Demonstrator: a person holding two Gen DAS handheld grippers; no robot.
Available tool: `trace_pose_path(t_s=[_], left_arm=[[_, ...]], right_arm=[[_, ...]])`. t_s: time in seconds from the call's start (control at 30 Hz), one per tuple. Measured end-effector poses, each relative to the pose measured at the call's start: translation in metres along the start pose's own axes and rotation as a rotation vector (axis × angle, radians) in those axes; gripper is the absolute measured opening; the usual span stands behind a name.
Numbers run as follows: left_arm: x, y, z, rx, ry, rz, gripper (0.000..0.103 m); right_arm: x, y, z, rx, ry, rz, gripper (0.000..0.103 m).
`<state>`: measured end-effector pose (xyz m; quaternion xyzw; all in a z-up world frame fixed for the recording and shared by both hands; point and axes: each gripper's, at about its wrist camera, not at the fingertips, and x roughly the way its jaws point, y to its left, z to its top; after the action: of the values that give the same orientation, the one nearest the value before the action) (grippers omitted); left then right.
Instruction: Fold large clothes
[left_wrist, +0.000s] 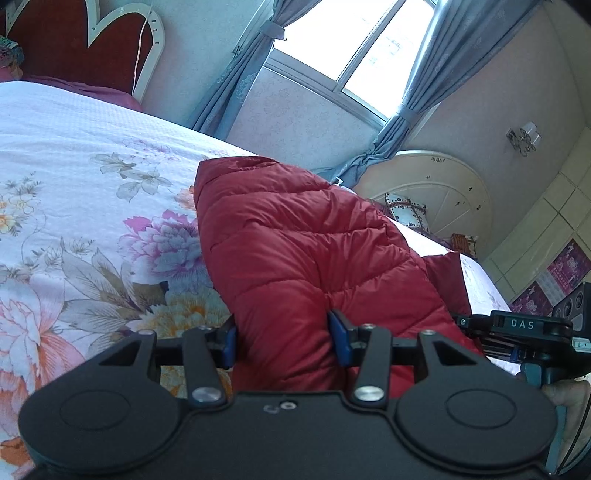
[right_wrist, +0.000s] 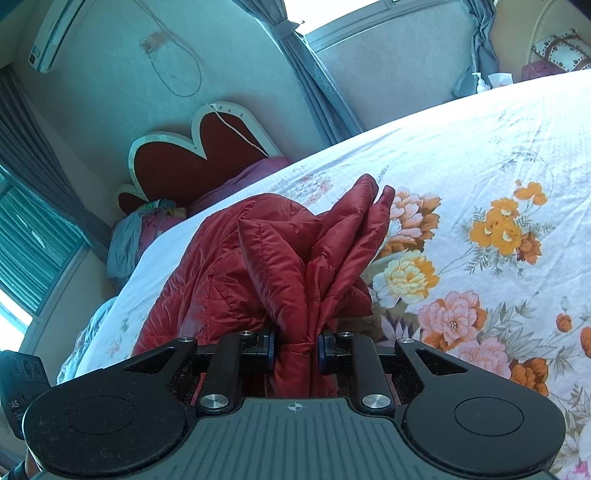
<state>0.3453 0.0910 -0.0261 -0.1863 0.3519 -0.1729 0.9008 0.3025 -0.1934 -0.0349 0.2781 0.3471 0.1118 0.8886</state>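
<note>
A red quilted down jacket (left_wrist: 303, 243) lies on the floral bedspread (left_wrist: 74, 221). In the left wrist view my left gripper (left_wrist: 286, 341) stands wide apart with the jacket's puffy edge between its blue pads; the jaws do not pinch it. My right gripper shows at the right edge of that view (left_wrist: 517, 328). In the right wrist view my right gripper (right_wrist: 295, 352) is shut on a bunched fold of the red jacket (right_wrist: 295, 258), which rises crumpled in front of the fingers.
The bed has a red heart-shaped headboard (right_wrist: 207, 155) and pillows at its head. A window with blue curtains (left_wrist: 347, 48) is beyond the bed. A white round headboard (left_wrist: 443, 192) and cabinets stand at the far right. Floral bedspread (right_wrist: 480, 221) spreads to the right.
</note>
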Motion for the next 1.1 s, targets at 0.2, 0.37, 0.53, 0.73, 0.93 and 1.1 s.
trace_pose_path(t_s=[0.2, 0.37, 0.53, 0.73, 0.93, 1.1], left_arm=[[-0.006, 0.012, -0.008, 0.003, 0.009, 0.024, 0.047], [0.004, 0.035, -0.024, -0.005, 0.063, 0.061, 0.051], [-0.002, 0.03, -0.019, 0.023, 0.066, 0.095, 0.068], [-0.038, 0.037, -0.002, 0.037, -0.054, 0.127, 0.047], [-0.001, 0.016, 0.031, 0.151, -0.074, 0.07, 0.033], [0.048, 0.019, 0.031, 0.168, 0.02, 0.042, 0.035]], right_arm=[[0.011, -0.002, -0.012, 0.018, 0.049, 0.006, 0.019], [0.04, -0.023, -0.04, 0.061, 0.101, -0.048, 0.023], [0.033, -0.027, -0.037, 0.087, 0.102, -0.039, 0.027], [-0.013, -0.015, -0.01, -0.022, -0.045, -0.078, 0.038], [0.019, 0.024, 0.007, -0.294, 0.001, -0.108, 0.014], [0.053, -0.01, -0.007, -0.237, 0.108, -0.203, 0.014]])
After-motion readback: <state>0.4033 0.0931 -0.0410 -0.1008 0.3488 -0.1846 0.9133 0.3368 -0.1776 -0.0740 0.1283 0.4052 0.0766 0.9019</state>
